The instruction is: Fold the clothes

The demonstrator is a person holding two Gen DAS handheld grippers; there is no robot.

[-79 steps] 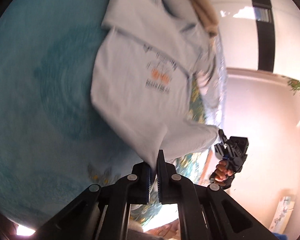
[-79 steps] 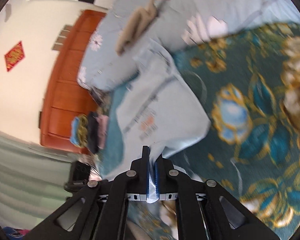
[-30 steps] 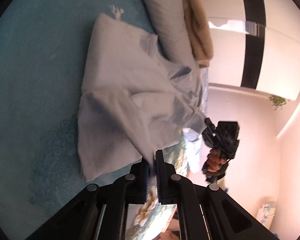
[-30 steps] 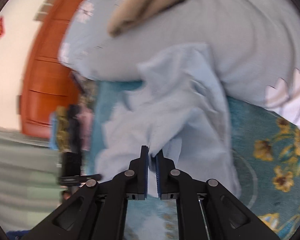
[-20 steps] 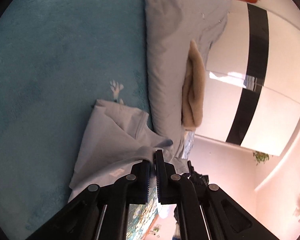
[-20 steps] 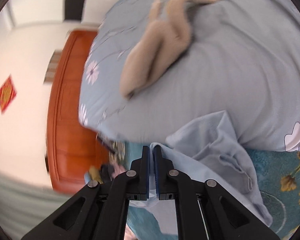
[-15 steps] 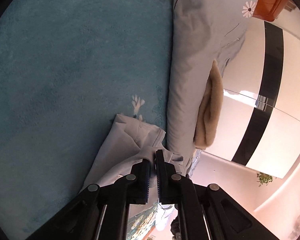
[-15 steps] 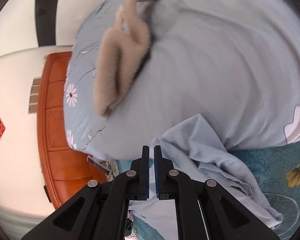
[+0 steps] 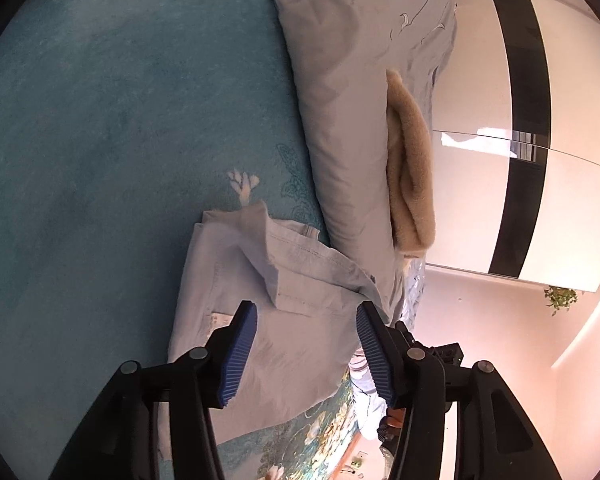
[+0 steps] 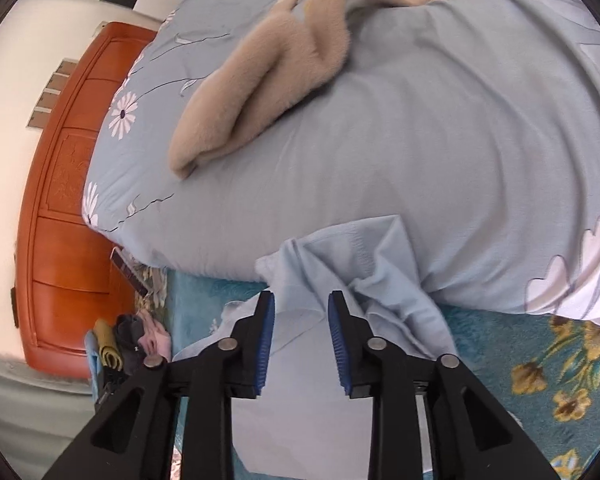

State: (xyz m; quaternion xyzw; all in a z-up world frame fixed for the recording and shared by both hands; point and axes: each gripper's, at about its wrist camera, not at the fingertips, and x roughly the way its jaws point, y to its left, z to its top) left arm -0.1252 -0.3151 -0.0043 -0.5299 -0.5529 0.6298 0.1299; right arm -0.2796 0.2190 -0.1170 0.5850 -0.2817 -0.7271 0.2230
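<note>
A pale blue shirt (image 9: 260, 312) lies folded over on the teal bedspread (image 9: 100, 120), its far edge against a grey-blue quilt roll. My left gripper (image 9: 304, 312) hovers over the shirt's folded hem, its jaws opening, the pads clear of the cloth. In the right wrist view the same shirt (image 10: 340, 280) bunches against the quilt. My right gripper (image 10: 300, 300) stands above it with its jaws opening and the cloth loose beneath them. The right hand's gripper (image 9: 440, 356) shows behind the left finger.
A rolled grey-blue quilt (image 10: 420, 140) with daisy print runs along the shirt's far side, a tan fleece blanket (image 10: 268, 60) draped on it. An orange wooden headboard (image 10: 60, 220) and a pile of small folded items (image 10: 132, 340) sit at the left. White and black wardrobe doors (image 9: 540, 140) stand beyond.
Both grippers carried the shirt's lower hem forward over the shirt toward the quilt, then opened and let the cloth drop. The shirt now lies folded in half.
</note>
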